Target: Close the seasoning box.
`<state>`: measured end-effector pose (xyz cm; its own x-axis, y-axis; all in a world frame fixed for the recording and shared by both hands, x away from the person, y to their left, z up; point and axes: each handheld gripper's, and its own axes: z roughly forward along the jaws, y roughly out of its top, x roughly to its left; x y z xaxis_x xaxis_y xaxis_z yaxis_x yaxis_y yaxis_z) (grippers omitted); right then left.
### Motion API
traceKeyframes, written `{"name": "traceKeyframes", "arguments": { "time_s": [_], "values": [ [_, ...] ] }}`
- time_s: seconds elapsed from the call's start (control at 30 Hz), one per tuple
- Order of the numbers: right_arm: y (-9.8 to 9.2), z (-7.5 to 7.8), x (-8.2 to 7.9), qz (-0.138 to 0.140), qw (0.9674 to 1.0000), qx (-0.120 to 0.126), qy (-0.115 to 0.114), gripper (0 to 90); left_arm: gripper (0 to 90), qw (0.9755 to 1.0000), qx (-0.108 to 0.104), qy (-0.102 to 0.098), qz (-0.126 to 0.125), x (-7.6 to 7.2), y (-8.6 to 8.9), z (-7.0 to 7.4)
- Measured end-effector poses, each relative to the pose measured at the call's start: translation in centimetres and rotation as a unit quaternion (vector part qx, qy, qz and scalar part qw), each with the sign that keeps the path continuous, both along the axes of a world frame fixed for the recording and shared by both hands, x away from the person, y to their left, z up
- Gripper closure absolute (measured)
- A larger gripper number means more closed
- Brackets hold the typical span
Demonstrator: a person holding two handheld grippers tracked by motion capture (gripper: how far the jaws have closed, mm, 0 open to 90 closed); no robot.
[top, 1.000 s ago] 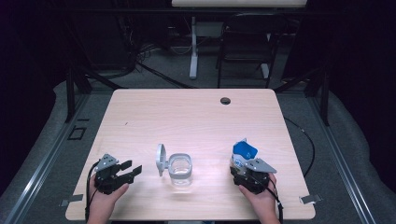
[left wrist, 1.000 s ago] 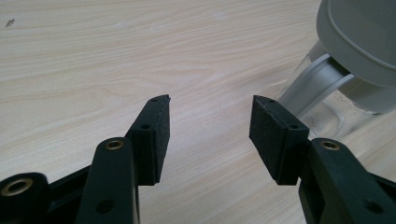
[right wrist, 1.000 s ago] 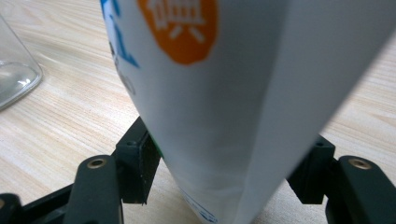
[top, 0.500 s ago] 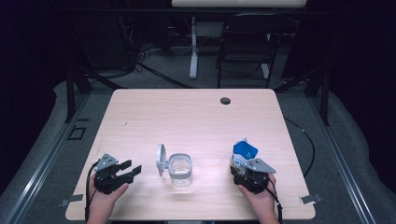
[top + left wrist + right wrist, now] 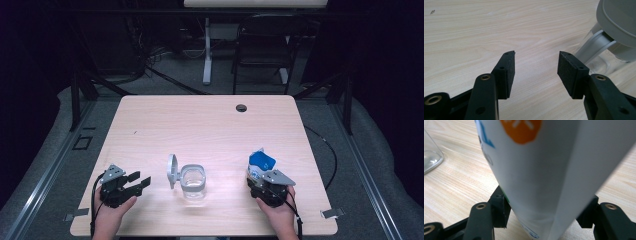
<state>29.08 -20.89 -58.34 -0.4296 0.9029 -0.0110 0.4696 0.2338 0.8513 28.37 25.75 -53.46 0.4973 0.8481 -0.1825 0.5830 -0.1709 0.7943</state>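
1. High view: the right claw stands at the base of a blue-topped white carton, upright near the bench's right front. The left claw rests left of a clear glass jar with its grey lid swung open.
2. Left gripper view: the left claw is spread, holding nothing; the jar lies just beyond it.
3. Right gripper view: the right claw has just been closing, jaws now pinching the carton; a lift looks near. Orange and blue print marks its white face.
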Motion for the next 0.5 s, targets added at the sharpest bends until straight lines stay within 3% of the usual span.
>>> {"name": "traceKeyframes", "arguments": {
  "time_s": [0.5],
  "values": [
    [-0.06,0.01,0.06,0.002,1.0,0.003,0.001,41.1,48.8,1.0,-0.002,-0.002,0.003,0.1,0.11,-0.19]
  ]
}}
